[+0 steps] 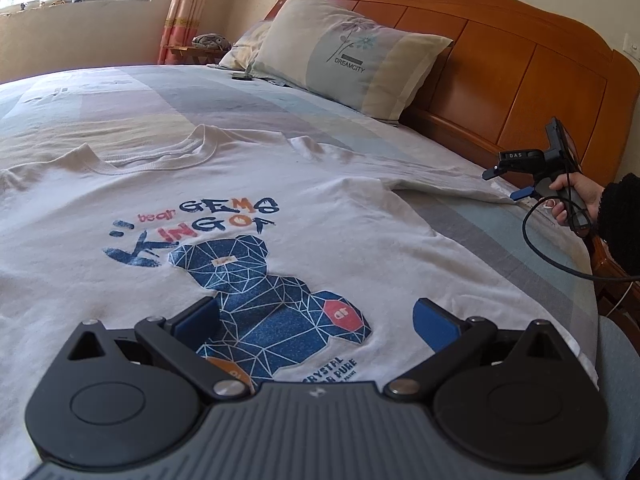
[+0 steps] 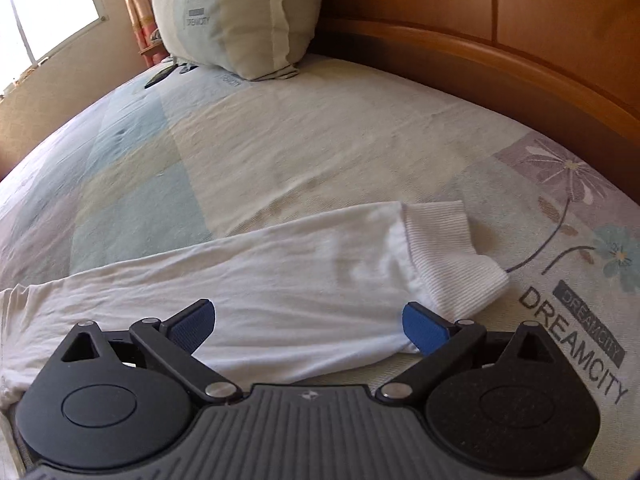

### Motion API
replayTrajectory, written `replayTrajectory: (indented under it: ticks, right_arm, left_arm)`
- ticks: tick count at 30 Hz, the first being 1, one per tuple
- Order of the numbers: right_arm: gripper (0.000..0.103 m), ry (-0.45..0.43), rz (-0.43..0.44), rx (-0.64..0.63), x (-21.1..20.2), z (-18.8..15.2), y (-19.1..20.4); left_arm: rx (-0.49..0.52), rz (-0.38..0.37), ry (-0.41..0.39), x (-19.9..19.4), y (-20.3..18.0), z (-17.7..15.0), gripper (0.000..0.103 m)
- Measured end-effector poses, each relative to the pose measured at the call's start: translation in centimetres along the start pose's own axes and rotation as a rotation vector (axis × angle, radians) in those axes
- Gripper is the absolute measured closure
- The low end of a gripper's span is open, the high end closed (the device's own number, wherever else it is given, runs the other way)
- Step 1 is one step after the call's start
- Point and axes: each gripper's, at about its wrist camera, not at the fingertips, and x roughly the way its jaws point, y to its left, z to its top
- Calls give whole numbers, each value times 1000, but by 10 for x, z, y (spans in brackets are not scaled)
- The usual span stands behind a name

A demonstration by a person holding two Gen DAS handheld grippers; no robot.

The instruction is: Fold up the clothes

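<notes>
Both wide open and holding nothing, the left hand-held gripper [image 1: 316,320] hovers over the white shirt [image 1: 280,184] spread on the bed [image 1: 200,100], the right hand-held gripper [image 2: 308,322] over its sleeve [image 2: 260,272] toward three o'clock.

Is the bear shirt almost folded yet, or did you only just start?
Only just starting. Done: the white bear shirt is spread flat, print up, on the bed. In hand: nothing yet; the left gripper is open over the print, and the right gripper is open over the long sleeve near its ribbed cuff. Left: both sleeves and the body; no fold shows.
</notes>
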Motion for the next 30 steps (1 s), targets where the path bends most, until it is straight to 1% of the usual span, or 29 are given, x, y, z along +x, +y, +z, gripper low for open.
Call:
replayTrajectory:
  ticks: [1, 2, 5, 7, 9, 10, 12, 14, 15, 18, 20, 22, 23, 26, 29, 30]
  right_arm:
    - [0, -1, -3, 8, -4, 1, 2]
    - [0, -3, 14, 6, -9, 0, 7]
    - [0, -2, 134, -23, -16, -2, 33]
    - [0, 17, 215, -61, -13, -5, 55]
    - [0, 53, 266, -94, -5, -10, 74]
    - [0, 74, 271, -110, -1, -13, 80]
    - [0, 105, 251, -136, 5, -21, 85]
    - [0, 104, 215, -144, 4, -26, 79]
    - [0, 102, 180, -138, 2, -26, 74]
    - [0, 77, 33, -111, -10, -21, 60]
    - [0, 57, -12, -137, -15, -17, 58]
    - [0, 44, -39, -164, -15, -13, 61]
    - [0, 46, -47, -165, -12, -11, 63]
    - [0, 74, -66, -178, 15, -7, 74]
    - [0, 63, -119, -248, 42, -7, 87]
    - [0, 61, -131, -244, 48, -3, 88]
  left_arm:
    - [1, 1, 0, 0, 0, 0, 1]
    - [0, 1, 0, 0, 0, 0, 1]
    - [-3, 0, 2, 1, 1, 0, 1]
    - [-3, 1, 3, 1, 1, 0, 1]
    - [-2, 2, 5, 1, 0, 0, 1]
    - [-2, 2, 6, 1, 0, 0, 1]
    - [2, 5, 9, 1, 0, 0, 1]
    - [9, 9, 15, 0, -1, 0, 1]
    - [14, 10, 22, 0, -3, 0, 1]
    - [44, 31, 61, -4, -13, 4, 1]
    - [66, 52, 68, -9, -20, 8, 1]
    - [68, 33, 62, -14, -23, 10, 1]
    - [65, 16, 61, -16, -23, 10, 1]
    - [52, 20, 72, -18, -21, 11, 1]
    - [7, 15, 92, -18, -15, 14, 1]
    - [-8, 17, 98, -17, -13, 15, 1]
